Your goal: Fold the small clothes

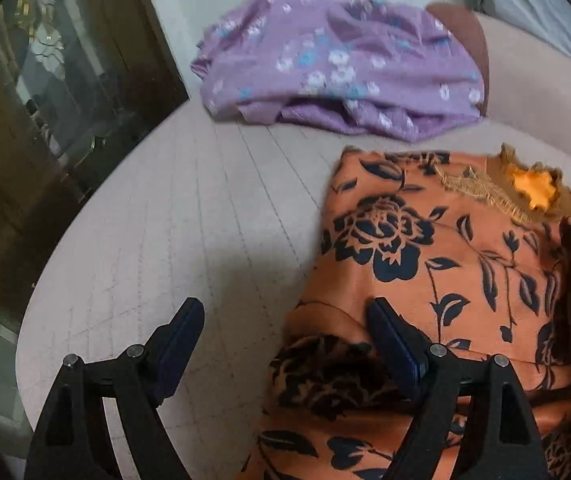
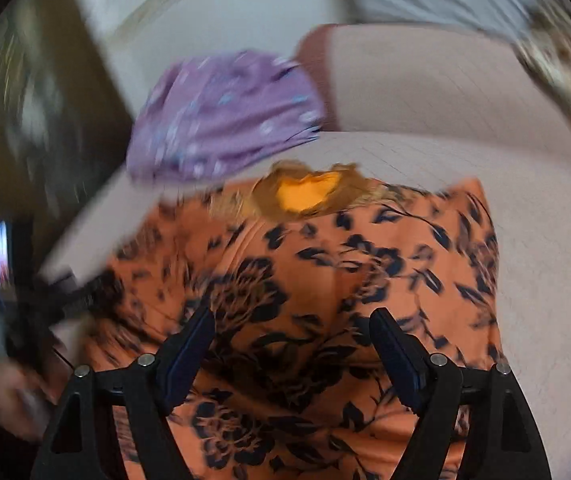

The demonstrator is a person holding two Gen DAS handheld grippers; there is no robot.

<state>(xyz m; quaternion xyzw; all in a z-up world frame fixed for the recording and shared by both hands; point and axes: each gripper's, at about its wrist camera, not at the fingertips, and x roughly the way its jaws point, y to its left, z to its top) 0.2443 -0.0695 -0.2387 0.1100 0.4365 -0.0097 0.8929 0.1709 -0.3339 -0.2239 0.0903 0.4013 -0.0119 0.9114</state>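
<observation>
Orange floral garment (image 1: 465, 264) near purple garment (image 1: 337, 68)

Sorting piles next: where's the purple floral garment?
The purple floral garment lies at the far side of the pink cushion, just beyond the orange floral garment.

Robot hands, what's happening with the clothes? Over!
Left gripper open. Right gripper open over orange floral garment. Purple floral garment beyond, apart. Nothing blocking.
</observation>
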